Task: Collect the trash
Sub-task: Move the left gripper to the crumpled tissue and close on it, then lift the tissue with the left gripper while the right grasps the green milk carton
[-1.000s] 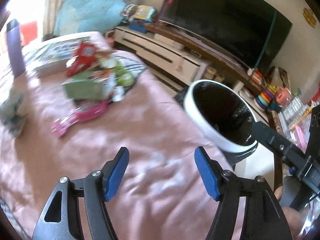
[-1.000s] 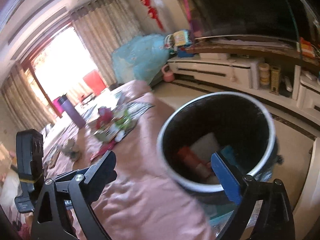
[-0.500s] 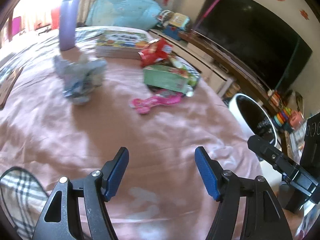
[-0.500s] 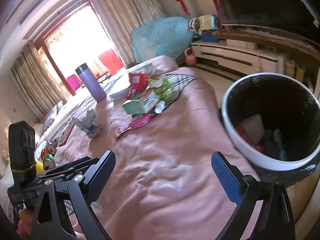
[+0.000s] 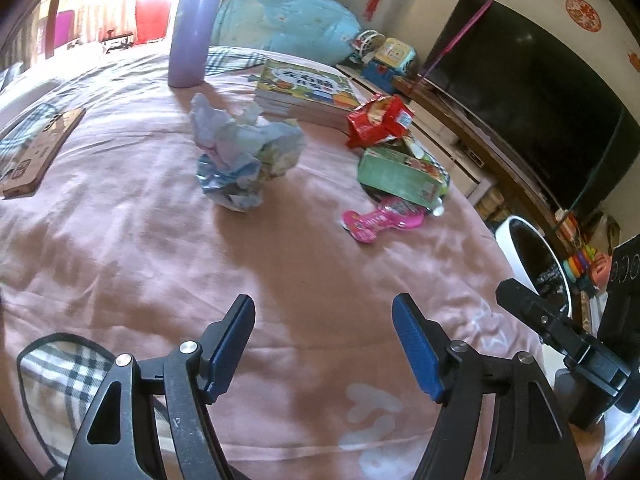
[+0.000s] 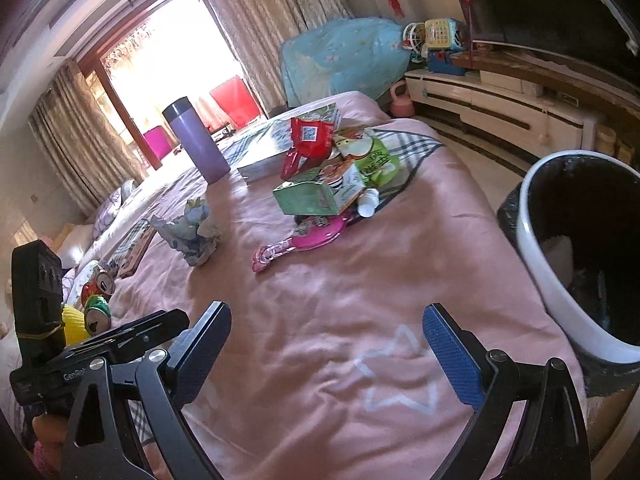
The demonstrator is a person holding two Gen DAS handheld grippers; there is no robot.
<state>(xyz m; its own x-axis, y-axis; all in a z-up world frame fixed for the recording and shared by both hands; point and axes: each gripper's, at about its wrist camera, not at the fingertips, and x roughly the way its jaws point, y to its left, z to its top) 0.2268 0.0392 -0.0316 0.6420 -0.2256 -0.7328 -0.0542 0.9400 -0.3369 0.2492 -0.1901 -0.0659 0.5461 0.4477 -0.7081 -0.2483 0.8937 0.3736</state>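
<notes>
Trash lies on a pink bedspread (image 5: 160, 264): a crumpled blue-white wrapper (image 5: 244, 160), a pink pouch (image 5: 380, 220), a green carton (image 5: 400, 174) and a red snack bag (image 5: 378, 120). The same items show in the right wrist view: crumpled wrapper (image 6: 192, 232), pink pouch (image 6: 308, 238), green carton (image 6: 320, 194), red bag (image 6: 308, 144). A white bin with a black liner (image 6: 576, 256) stands off the bed at the right, also in the left wrist view (image 5: 532, 256). My left gripper (image 5: 324, 344) is open and empty above the bedspread. My right gripper (image 6: 326, 354) is open and empty.
A purple flask (image 5: 194, 28) and a stack of books (image 5: 304, 92) stand behind the trash. A wooden board (image 5: 40, 148) lies at the left. Cans (image 6: 98, 300) lie at the bed's left edge. A TV (image 5: 520, 92) and a low cabinet (image 6: 500, 116) are at the right.
Both grippers have swung away from the bin toward the trash on the bed. The bin has moved to the right edge of both views. Both stay open and empty.
</notes>
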